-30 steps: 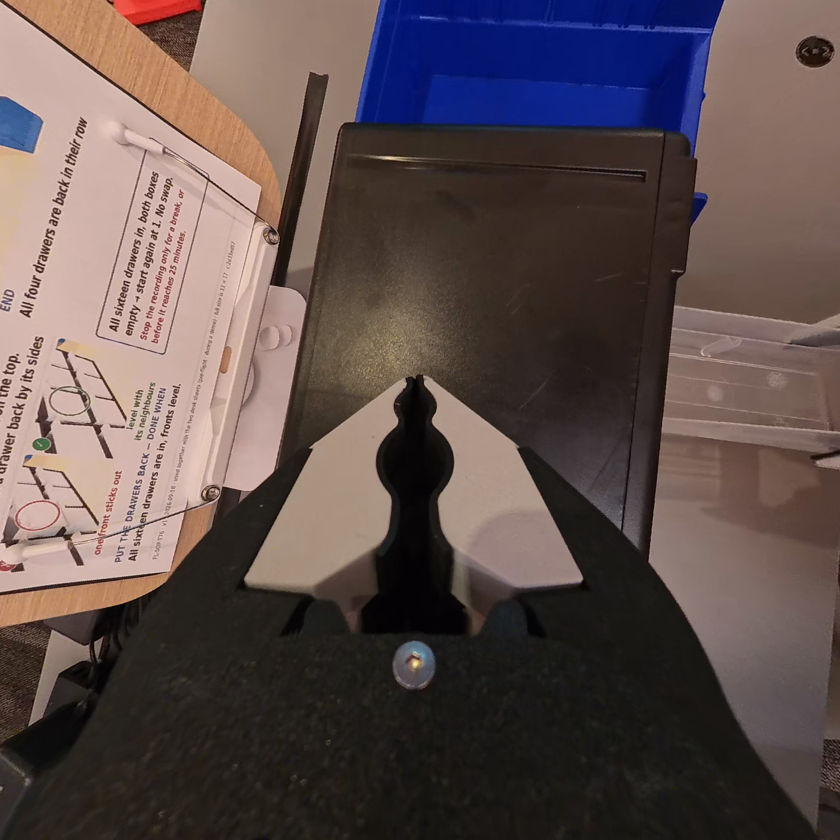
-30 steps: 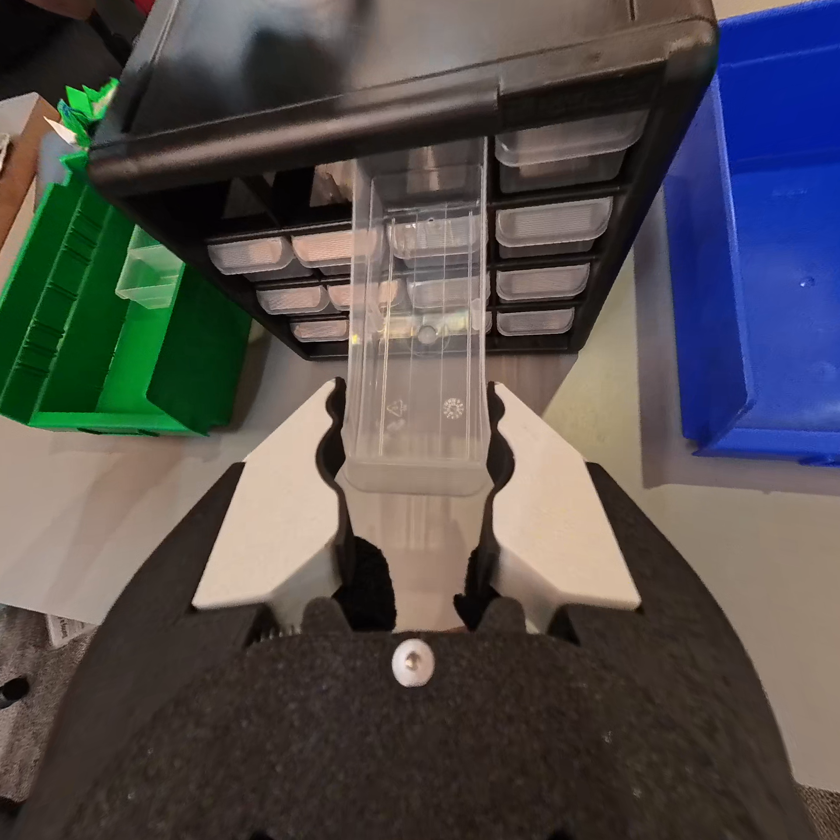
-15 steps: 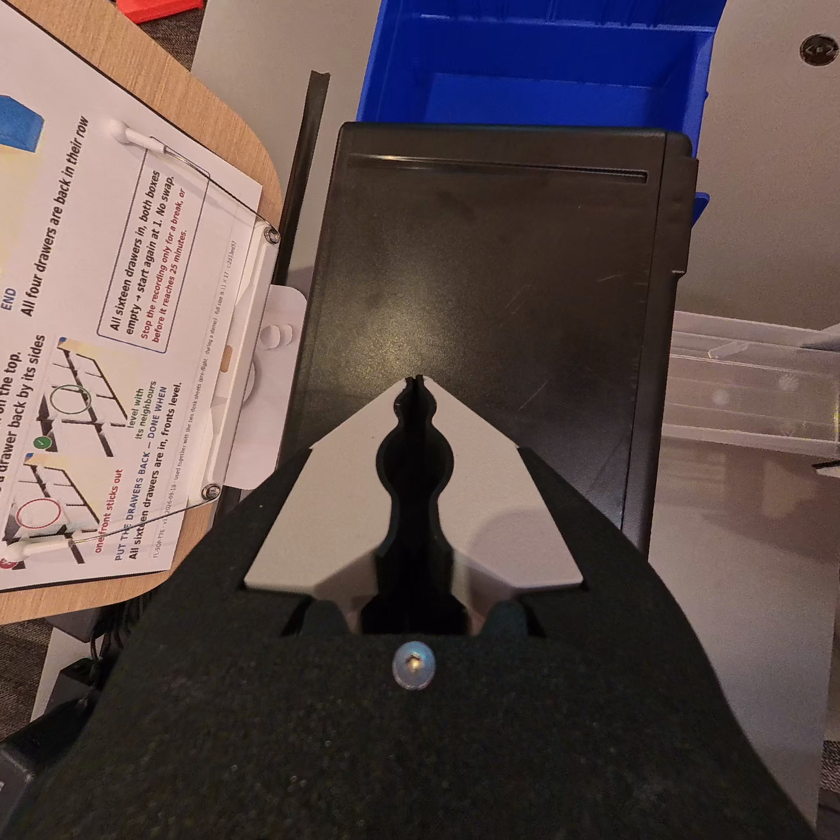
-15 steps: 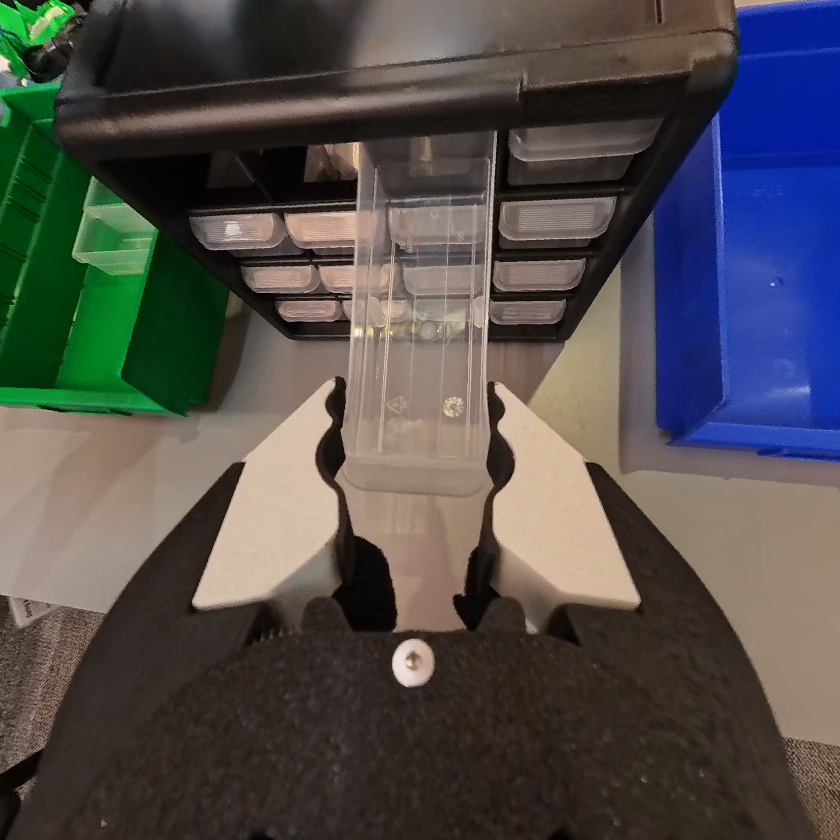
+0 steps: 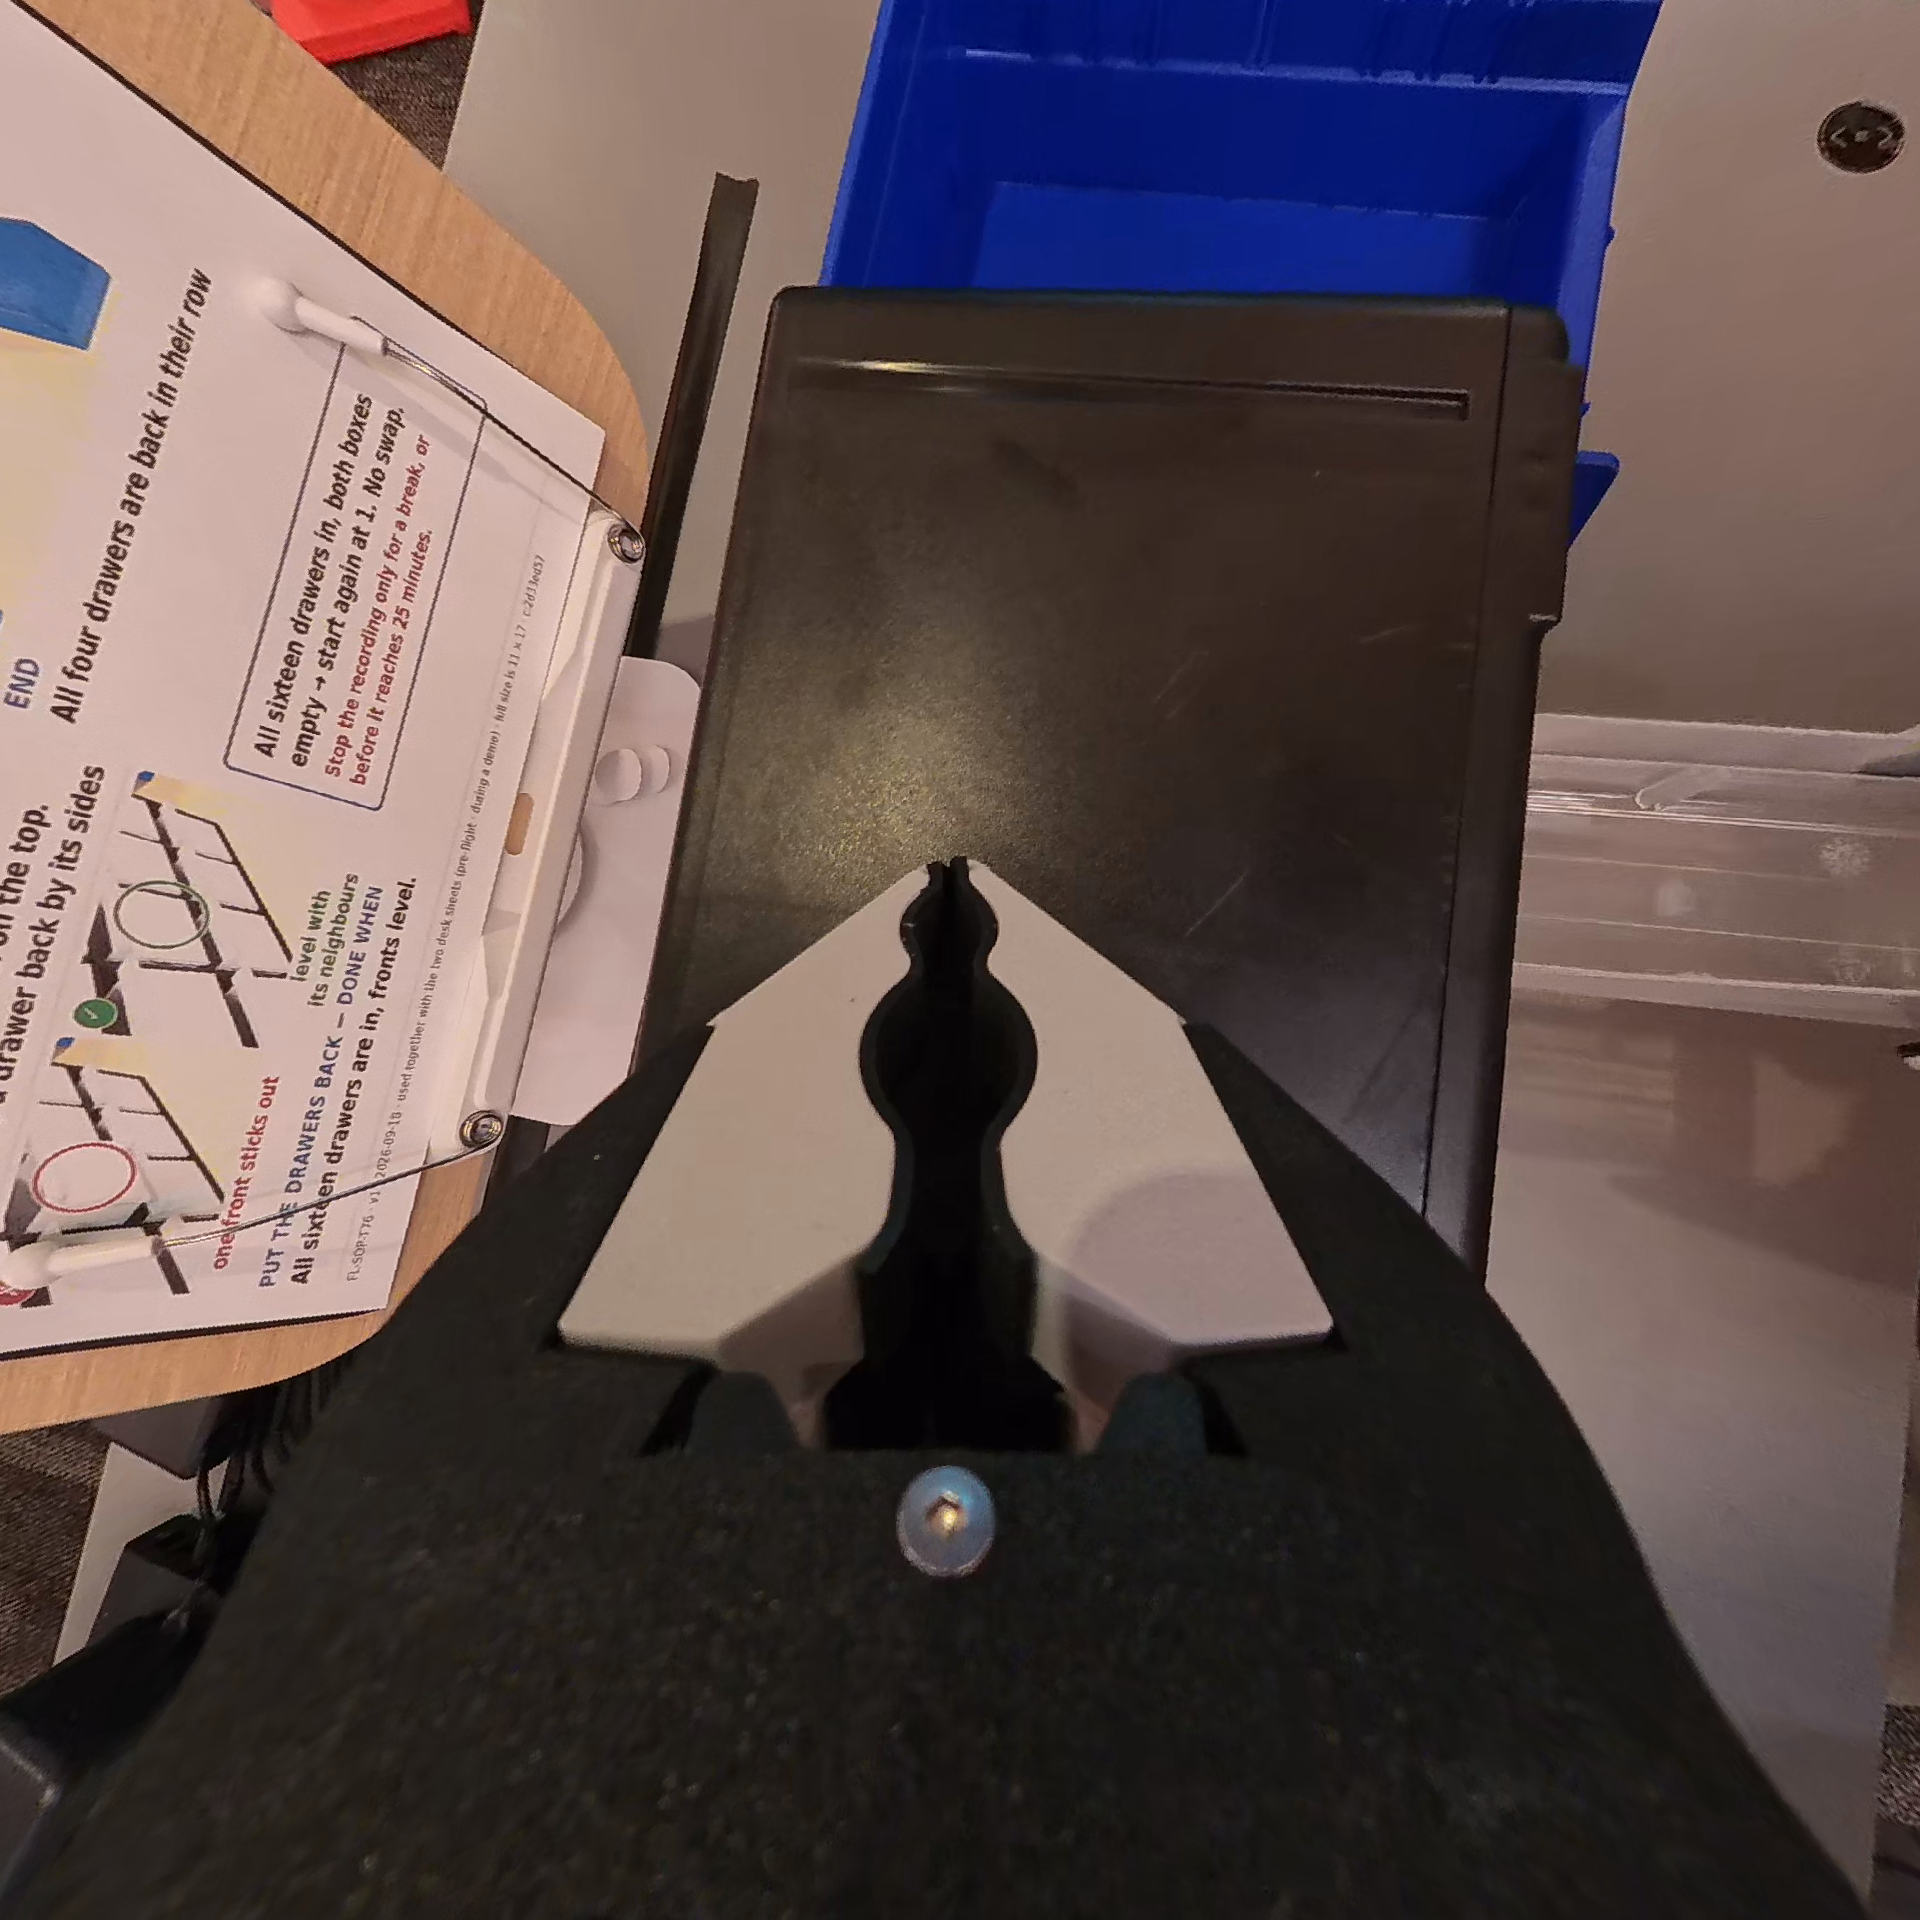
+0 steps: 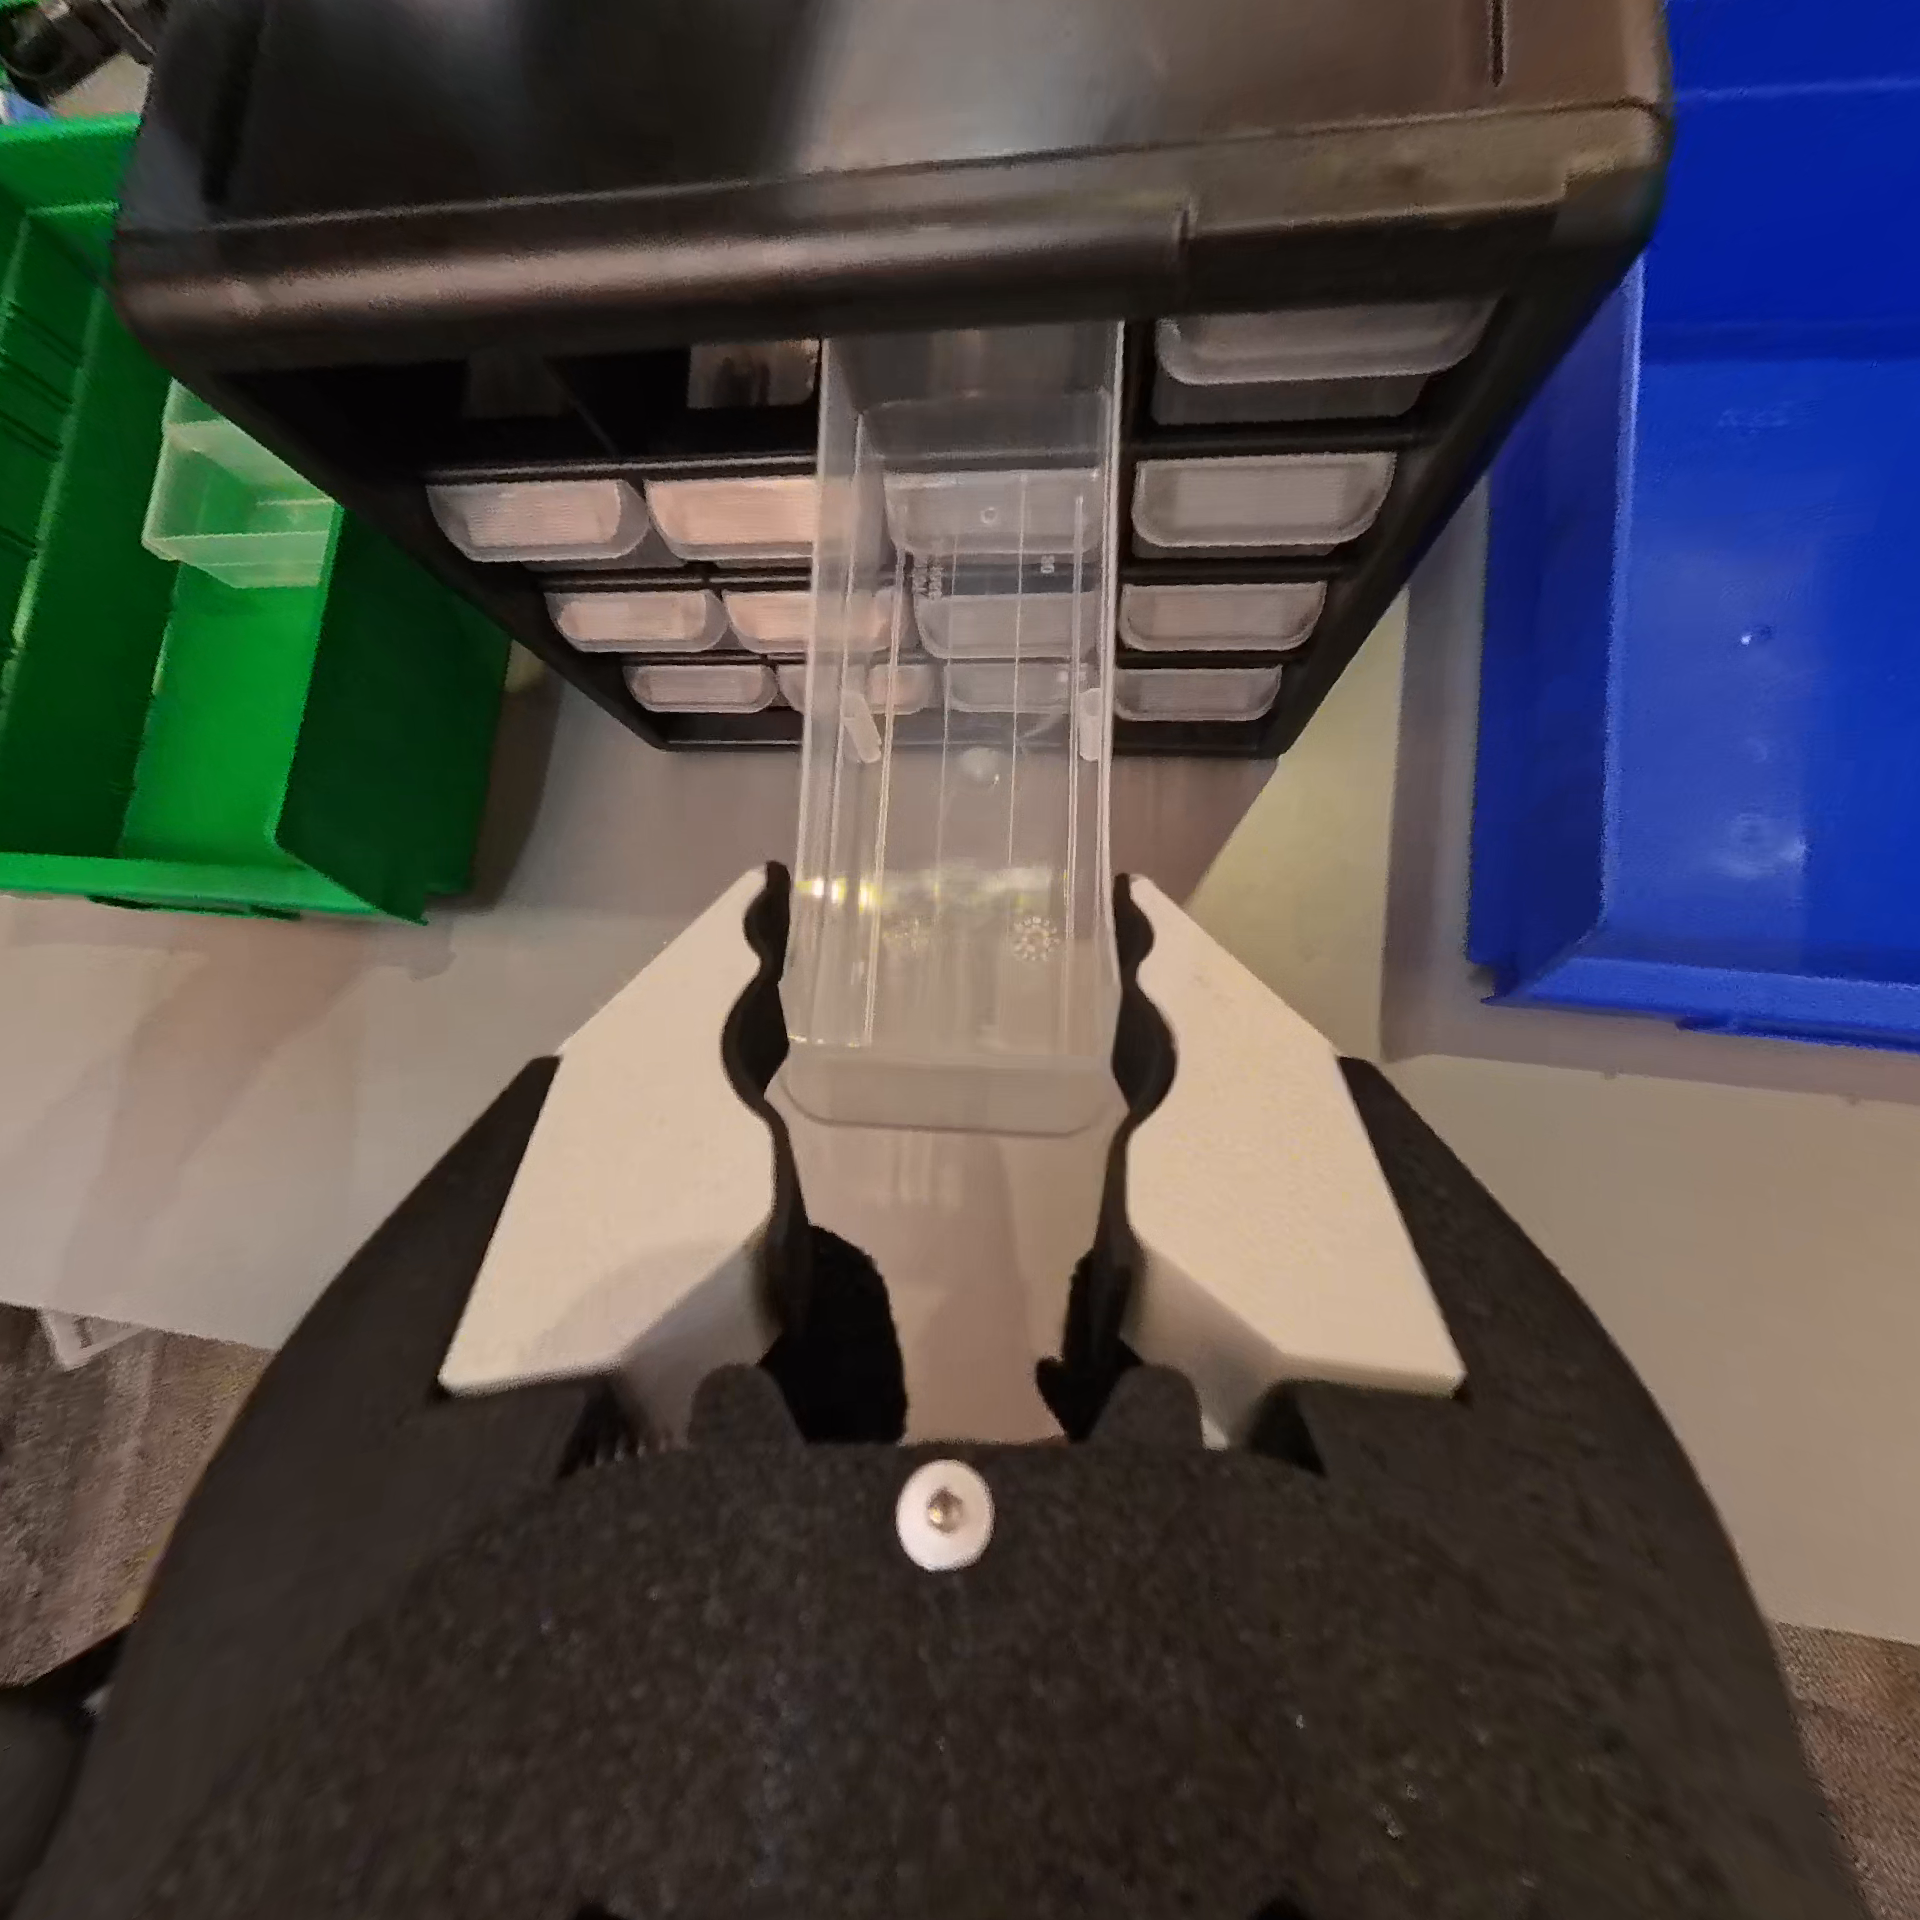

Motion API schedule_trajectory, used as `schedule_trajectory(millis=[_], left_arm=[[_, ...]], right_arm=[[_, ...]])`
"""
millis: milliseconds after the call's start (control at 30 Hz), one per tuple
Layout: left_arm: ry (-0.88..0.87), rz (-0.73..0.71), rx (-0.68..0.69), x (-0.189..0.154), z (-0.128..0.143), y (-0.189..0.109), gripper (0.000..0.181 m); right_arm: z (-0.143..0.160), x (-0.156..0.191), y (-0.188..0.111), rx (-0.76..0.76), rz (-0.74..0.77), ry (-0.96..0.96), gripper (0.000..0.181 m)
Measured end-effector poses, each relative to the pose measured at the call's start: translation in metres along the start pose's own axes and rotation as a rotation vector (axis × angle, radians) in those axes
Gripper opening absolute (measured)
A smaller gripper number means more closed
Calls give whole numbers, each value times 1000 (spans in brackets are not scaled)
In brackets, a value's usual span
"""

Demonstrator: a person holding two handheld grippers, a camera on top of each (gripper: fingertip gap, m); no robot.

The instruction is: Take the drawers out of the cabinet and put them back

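The black drawer cabinet [image 6: 883, 197] stands on the table with rows of clear drawers in its front. My right gripper [image 6: 951, 904] is shut on a clear drawer [image 6: 956, 831], holding it by its sides at the front end. The drawer's far end sits in the third slot of the top row, most of it still outside. The two slots left of it look empty. My left gripper [image 5: 948, 868] is shut and empty, its tips over the cabinet's black top [image 5: 1122, 644]. The drawer shows at the right edge of the left wrist view [image 5: 1714, 883].
A green bin [image 6: 208, 707] left of the cabinet holds one clear drawer [image 6: 239, 520]. A blue bin [image 6: 1714, 623] stands to the right, also seen behind the cabinet [image 5: 1226, 145]. A printed instruction sheet [image 5: 208, 727] lies on a wooden board on the left.
My right gripper has drawn back and shifted, so the cabinet looks farther and the drawer has come further out of its slot. The left gripper has not moved.
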State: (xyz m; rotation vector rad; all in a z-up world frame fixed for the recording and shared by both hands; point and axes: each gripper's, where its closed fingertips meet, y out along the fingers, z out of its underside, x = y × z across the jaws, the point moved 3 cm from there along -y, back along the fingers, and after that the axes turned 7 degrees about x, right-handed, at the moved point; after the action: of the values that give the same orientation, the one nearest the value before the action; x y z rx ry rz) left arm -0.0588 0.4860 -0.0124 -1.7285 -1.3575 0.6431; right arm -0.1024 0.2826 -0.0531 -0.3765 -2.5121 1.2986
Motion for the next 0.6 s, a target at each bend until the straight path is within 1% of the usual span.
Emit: schedule_trajectory(millis=[67, 233, 400, 600], left_arm=[[-1, 2, 0, 0, 0, 0, 0], [-7, 2, -5, 0, 0, 0, 0], [-11, 9, -7, 0, 0, 0, 0], [-15, 13, -12, 0, 0, 0, 0]], right_arm=[[-5, 0, -1, -35, 9, -1, 62], [-9, 1, 8, -38, -10, 7, 62], [-23, 0, 16, -53, 16, -11, 62], [-44, -2, 42, -67, 29, -33, 64]])
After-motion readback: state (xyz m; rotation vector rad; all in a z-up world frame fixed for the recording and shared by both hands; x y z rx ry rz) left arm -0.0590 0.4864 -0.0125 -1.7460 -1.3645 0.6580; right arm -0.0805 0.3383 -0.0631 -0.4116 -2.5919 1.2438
